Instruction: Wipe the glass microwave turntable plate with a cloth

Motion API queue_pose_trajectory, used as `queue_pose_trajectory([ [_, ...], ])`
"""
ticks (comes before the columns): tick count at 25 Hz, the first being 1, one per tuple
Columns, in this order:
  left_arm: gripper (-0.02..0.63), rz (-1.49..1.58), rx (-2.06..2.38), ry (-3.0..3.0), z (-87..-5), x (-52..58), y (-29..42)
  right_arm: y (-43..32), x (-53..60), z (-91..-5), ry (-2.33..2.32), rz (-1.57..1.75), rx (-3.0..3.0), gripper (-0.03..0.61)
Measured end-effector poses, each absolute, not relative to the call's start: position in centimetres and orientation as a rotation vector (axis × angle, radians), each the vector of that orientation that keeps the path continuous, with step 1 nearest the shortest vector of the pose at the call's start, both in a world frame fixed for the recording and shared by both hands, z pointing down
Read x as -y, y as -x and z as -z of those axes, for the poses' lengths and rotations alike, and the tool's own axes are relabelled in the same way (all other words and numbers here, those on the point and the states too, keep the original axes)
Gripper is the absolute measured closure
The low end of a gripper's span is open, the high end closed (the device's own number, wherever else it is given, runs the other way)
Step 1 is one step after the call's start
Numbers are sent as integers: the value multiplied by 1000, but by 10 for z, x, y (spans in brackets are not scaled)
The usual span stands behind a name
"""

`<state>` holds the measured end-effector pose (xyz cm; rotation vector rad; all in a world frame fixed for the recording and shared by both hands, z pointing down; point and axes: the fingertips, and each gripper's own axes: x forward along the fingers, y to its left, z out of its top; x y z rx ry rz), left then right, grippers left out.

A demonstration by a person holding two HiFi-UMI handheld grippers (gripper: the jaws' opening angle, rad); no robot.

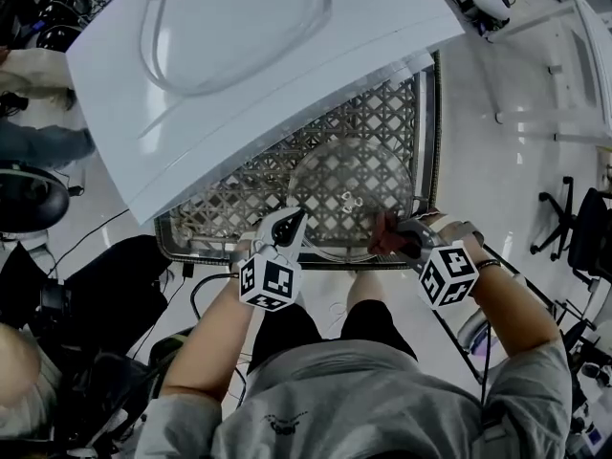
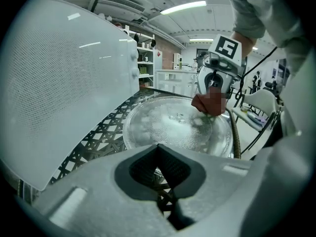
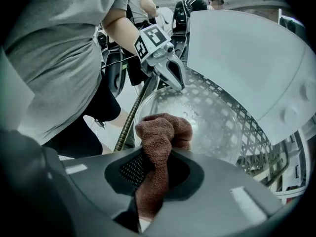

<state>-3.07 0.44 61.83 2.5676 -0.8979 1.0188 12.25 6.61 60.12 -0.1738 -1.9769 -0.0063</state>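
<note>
The round glass turntable plate (image 1: pixel 349 194) lies flat on a lattice-topped wire table (image 1: pixel 229 213). My right gripper (image 1: pixel 402 239) is shut on a bunched brown cloth (image 1: pixel 385 232), which rests on the plate's near right rim. In the right gripper view the cloth (image 3: pixel 163 132) hangs from between the jaws over the plate (image 3: pixel 212 125). My left gripper (image 1: pixel 290 224) is shut with nothing between its fingers, its tip at the plate's near left rim. In the left gripper view the plate (image 2: pixel 173 127) lies just past the jaws, with the cloth (image 2: pixel 205 104) on its far side.
A large white panel with a clear oval window (image 1: pixel 239 55) tilts over the table's far and left part, close above the plate. The table's near edge (image 1: pixel 316 259) runs right before my body. Office chairs (image 1: pixel 574 232) and cables stand on the floor around.
</note>
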Motion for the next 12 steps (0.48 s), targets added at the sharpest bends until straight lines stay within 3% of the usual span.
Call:
queue_pose_trajectory([
  [12, 614, -1018, 898, -2569, -617, -4, 31, 28, -127, -599, 345, 108, 2224, 502],
])
